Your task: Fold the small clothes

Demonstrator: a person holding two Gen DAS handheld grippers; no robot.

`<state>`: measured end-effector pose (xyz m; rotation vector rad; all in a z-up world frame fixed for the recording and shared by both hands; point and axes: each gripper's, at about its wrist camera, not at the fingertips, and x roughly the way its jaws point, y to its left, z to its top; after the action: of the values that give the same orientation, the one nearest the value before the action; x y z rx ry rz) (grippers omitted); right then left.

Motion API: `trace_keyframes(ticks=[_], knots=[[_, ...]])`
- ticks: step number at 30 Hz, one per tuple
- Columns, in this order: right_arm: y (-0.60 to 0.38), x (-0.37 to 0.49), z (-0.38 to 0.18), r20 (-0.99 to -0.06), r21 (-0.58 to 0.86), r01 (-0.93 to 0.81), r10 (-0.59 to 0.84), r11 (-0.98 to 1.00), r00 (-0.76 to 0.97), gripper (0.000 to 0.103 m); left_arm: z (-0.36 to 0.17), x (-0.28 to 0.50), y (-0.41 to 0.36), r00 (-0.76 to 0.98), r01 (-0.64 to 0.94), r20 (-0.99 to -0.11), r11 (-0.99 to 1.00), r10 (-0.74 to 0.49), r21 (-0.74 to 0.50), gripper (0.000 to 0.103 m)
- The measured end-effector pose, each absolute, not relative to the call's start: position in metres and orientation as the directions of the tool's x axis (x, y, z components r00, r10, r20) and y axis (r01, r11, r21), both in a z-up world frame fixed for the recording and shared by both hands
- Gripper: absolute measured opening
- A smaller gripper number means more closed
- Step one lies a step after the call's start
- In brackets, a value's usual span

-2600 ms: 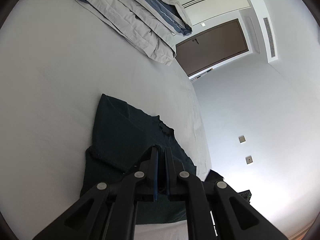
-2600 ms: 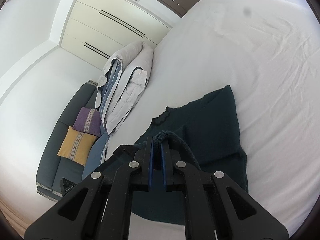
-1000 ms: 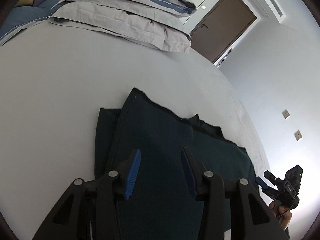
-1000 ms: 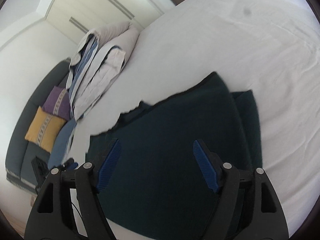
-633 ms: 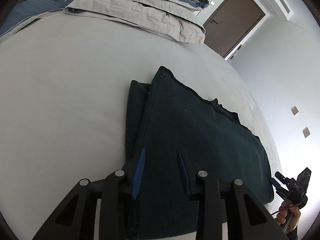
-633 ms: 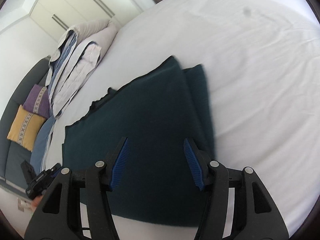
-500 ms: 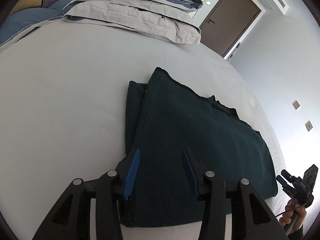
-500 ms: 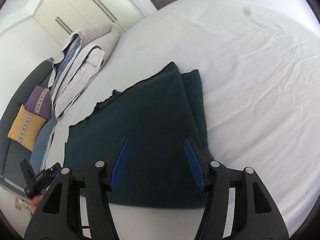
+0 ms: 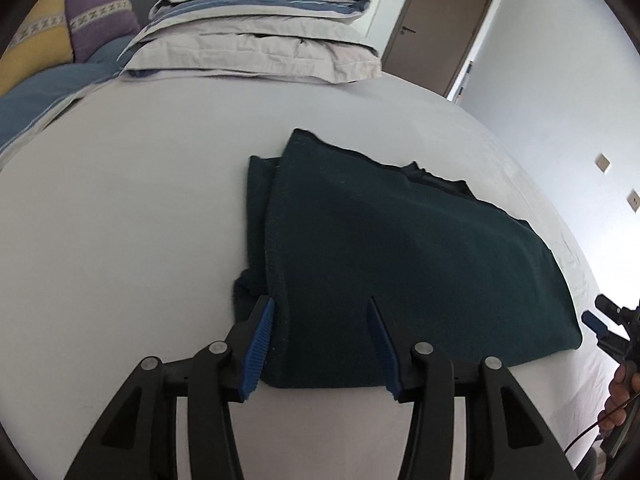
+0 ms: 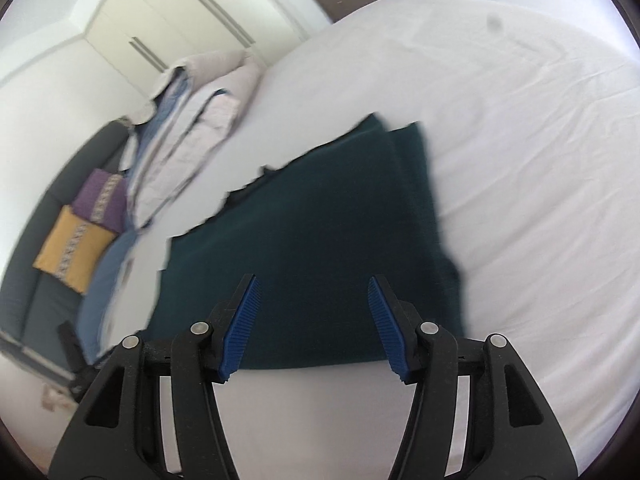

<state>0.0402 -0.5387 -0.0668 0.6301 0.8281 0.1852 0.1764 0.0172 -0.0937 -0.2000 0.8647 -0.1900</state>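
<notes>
Dark green garment (image 9: 400, 248) folded flat mid bed (image 9: 120, 200), L gripper (image 9: 322, 310) & R gripper (image 10: 314, 290) jaws both approx half open over its near edge, gripping nothing.

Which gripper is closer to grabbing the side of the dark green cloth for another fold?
Probably the left gripper: it sits open at the dark green cloth's layered side edge. The right gripper hangs over the cloth's middle.
</notes>
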Motion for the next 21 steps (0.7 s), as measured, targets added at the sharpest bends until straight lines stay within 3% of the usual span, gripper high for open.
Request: trace_keyframes(ticks=[9,14,21], knots=[[-0.471,0.053,-0.119,-0.53,0.792,0.03,0.661,0.61,0.532,0.055,-0.112,0.198,-0.056,0.596,0.174,-0.77,0.973,-0.228,-0.154,0.05],[-0.484,0.043,-0.146,-0.52,0.811,0.084,0.648,0.578,0.556,0.041,-0.13,0.201,-0.068,0.588,0.205,-0.792,0.978,-0.164,-0.05,0.054],[-0.57,0.002,-0.135,-0.535,0.789,0.228,0.454,0.571,0.713,0.039,-0.131,0.197,-0.056,0.585,0.206,-0.794,0.977,-0.165,-0.051,0.056]])
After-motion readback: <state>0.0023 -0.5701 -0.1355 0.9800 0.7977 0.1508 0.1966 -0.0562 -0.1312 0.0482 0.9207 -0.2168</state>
